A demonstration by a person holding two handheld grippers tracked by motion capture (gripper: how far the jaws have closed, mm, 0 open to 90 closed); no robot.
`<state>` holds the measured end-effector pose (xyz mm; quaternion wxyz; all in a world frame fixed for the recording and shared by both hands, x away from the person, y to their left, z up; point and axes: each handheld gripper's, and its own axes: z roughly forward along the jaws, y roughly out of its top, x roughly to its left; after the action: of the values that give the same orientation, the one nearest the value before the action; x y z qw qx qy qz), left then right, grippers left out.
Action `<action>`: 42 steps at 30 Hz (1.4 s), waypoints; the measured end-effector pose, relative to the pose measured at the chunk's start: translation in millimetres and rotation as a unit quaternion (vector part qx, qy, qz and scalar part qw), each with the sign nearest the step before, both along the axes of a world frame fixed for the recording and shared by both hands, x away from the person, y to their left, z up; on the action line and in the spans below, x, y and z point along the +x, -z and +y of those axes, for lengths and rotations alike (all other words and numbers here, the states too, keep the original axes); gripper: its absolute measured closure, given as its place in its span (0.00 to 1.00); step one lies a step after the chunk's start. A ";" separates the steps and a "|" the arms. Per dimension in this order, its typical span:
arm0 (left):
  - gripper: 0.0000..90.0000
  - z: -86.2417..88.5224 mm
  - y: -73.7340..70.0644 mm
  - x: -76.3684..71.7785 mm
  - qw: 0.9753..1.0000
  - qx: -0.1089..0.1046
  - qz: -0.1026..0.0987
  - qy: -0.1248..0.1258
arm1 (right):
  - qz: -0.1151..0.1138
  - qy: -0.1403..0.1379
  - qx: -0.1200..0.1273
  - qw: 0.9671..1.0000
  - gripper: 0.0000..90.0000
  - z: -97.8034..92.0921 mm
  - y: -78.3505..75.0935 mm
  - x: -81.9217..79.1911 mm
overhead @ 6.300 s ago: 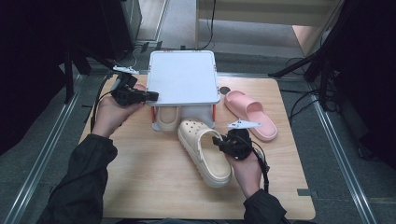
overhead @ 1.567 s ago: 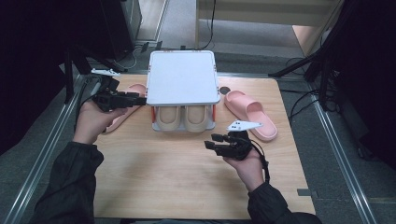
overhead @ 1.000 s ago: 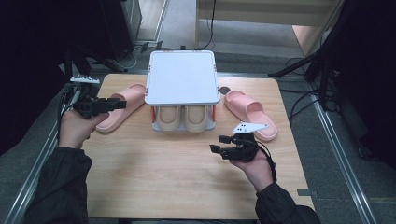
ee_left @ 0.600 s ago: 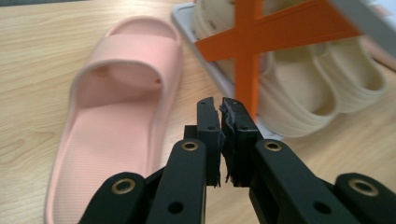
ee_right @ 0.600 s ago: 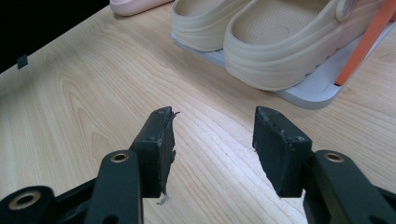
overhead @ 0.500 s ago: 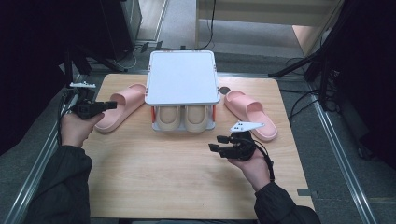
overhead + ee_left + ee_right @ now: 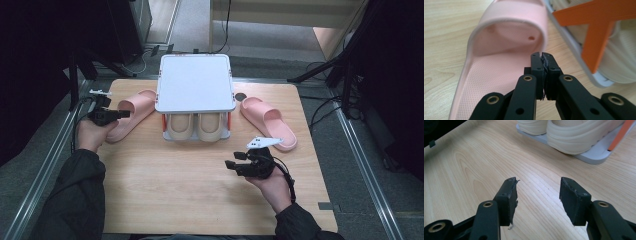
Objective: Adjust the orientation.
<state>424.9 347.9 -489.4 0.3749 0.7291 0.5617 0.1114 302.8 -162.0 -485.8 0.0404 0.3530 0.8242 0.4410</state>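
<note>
Pink slipper point(image 7: 131, 114) lies on the table point(image 7: 190, 195) left of the white rack point(image 7: 195, 90), the left gripper point(image 7: 543, 62) over its heel, fingers shut on nothing. I'd open them and clamp the heel rim. Right gripper point(image 7: 537, 192) hangs open over bare wood.

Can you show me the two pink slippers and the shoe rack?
Left slipper point(image 7: 131, 114), high view, on its strap.
Right slipper point(image 7: 267, 121), high view, on its strap.
Rack point(image 7: 195, 89), high view, on its white top.
</note>
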 end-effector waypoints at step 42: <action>0.98 -45.0 23.7 7.3 1.000 -0.012 0.020 0.009 | 0.006 0.010 0.001 1.000 0.53 0.1 1.4 2.0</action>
<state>432.2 302.9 -513.0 0.3737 0.7317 0.5634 0.0869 304.8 -161.9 -487.2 0.0392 0.3636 0.8204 0.4396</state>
